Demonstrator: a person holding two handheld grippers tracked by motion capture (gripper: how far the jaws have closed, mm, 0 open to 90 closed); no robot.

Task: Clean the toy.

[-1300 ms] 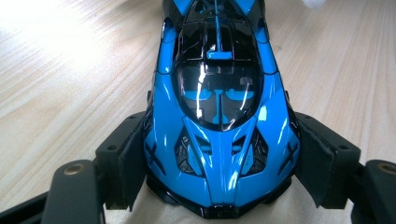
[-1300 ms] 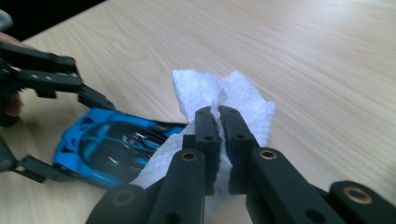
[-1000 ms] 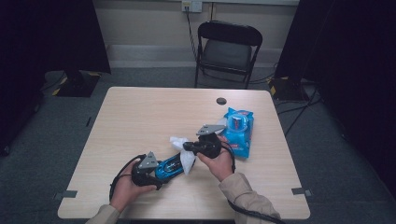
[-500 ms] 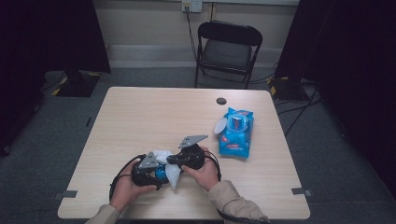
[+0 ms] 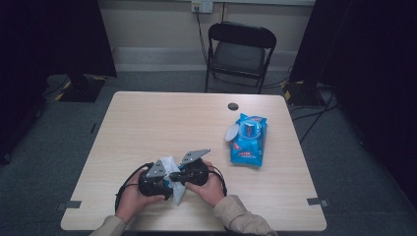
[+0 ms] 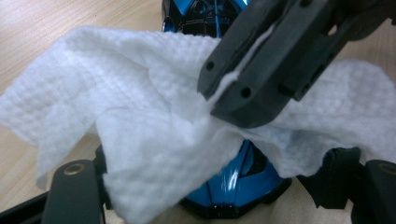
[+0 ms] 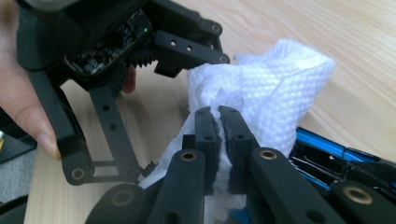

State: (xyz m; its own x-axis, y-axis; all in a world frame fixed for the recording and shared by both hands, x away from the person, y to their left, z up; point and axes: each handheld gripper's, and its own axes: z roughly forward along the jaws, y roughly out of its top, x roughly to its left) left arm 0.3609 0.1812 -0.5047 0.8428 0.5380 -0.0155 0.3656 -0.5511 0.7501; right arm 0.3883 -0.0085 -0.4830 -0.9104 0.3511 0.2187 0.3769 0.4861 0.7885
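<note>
The right gripper [image 7: 219, 114] pinches a white wipe [image 5: 173, 179] draped over the shiny blue object [image 6: 233, 182] held between the left gripper's [image 5: 169, 187] jaws, well apart from the wipes pack [image 5: 248, 139], nearer the table's [image 5: 147, 123] front edge

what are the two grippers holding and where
The right gripper pinches the white wipe at a bunched fold. The left gripper clamps a shiny blue object by its sides; the wipe drapes over it.

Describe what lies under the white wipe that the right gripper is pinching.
Under the wipe sits a shiny blue object, gripped by the left gripper. The right gripper pinches the wipe. Most of the object is covered.
</note>
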